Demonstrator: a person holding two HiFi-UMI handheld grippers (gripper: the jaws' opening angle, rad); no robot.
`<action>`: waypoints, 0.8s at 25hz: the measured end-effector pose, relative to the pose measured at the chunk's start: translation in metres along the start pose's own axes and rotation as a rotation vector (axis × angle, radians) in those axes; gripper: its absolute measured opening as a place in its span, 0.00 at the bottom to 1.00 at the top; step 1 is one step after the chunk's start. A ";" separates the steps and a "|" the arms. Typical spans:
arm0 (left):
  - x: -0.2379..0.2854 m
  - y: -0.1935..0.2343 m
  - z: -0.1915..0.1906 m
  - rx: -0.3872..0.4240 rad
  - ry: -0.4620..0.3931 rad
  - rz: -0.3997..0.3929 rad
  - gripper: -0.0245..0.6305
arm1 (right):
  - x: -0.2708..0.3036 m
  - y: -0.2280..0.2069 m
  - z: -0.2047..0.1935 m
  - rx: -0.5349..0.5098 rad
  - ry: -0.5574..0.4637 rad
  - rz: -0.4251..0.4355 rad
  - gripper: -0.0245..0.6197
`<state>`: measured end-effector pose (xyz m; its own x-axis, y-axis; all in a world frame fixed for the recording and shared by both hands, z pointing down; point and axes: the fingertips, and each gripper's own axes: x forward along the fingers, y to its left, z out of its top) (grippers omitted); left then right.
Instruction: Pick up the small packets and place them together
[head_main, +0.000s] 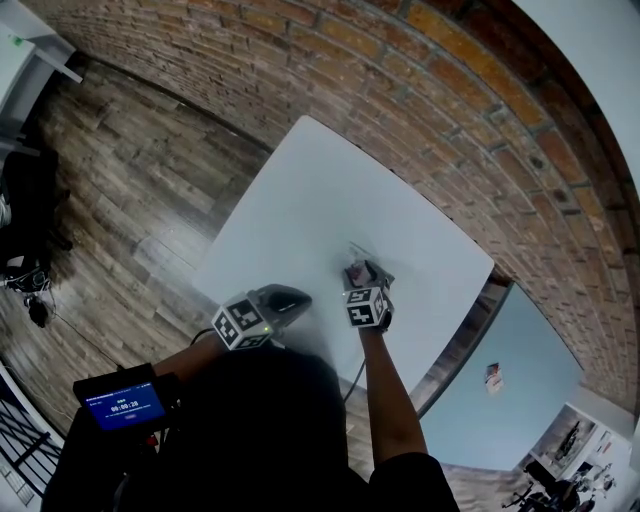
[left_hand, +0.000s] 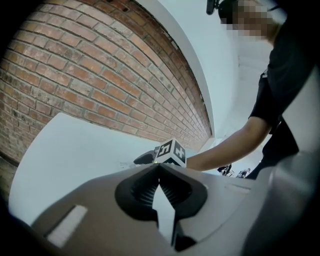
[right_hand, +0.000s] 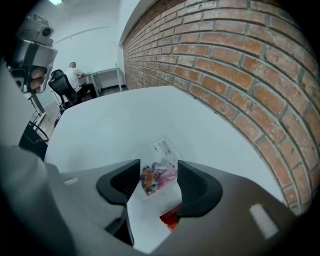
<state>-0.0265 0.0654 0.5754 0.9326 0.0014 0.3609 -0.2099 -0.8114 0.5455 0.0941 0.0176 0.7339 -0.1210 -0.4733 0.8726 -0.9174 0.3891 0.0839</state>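
**A:** Which way does the packet (right_hand: 159, 176) lie from the right hand-held gripper (right_hand: 159, 164)?

**B:** Straight under it. The jaws stand apart, one on each side of the packet, which lies flat on the tabletop (head_main: 300, 200). I see no pad pressing on it, so I judge it not yet gripped.

**A:** And its long axis?

**B:** It runs along the line the gripper points, from the gap out toward the tabletop's edge by the brick wall (right_hand: 235, 65). The colourful printed end is between the jaws and the white label end points away. The jaws cross its short width, which suits a closing move.

**A:** Where on the tabletop?

**B:** In the part near the person, well in from the far corner. A red scrap (right_hand: 170, 218) shows lower in the gap; it may be another packet, but I cannot tell.

**A:** The other hand?

**B:** The left hand-held gripper (left_hand: 159, 172) is closed on nothing, off to the left near the tabletop's near edge. The right one is clearly nearer.
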 end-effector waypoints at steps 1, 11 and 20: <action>0.000 0.000 0.001 0.000 -0.001 0.001 0.04 | 0.002 0.000 -0.004 0.006 0.013 0.004 0.41; -0.002 -0.002 -0.003 -0.009 0.000 0.003 0.04 | -0.014 -0.004 -0.002 0.031 -0.048 -0.015 0.40; 0.001 -0.006 -0.005 -0.002 0.009 -0.012 0.04 | -0.035 -0.045 -0.059 0.084 0.011 -0.020 0.40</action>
<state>-0.0260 0.0735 0.5759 0.9324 0.0161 0.3610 -0.1993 -0.8104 0.5509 0.1619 0.0634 0.7280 -0.0986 -0.4714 0.8764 -0.9483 0.3114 0.0608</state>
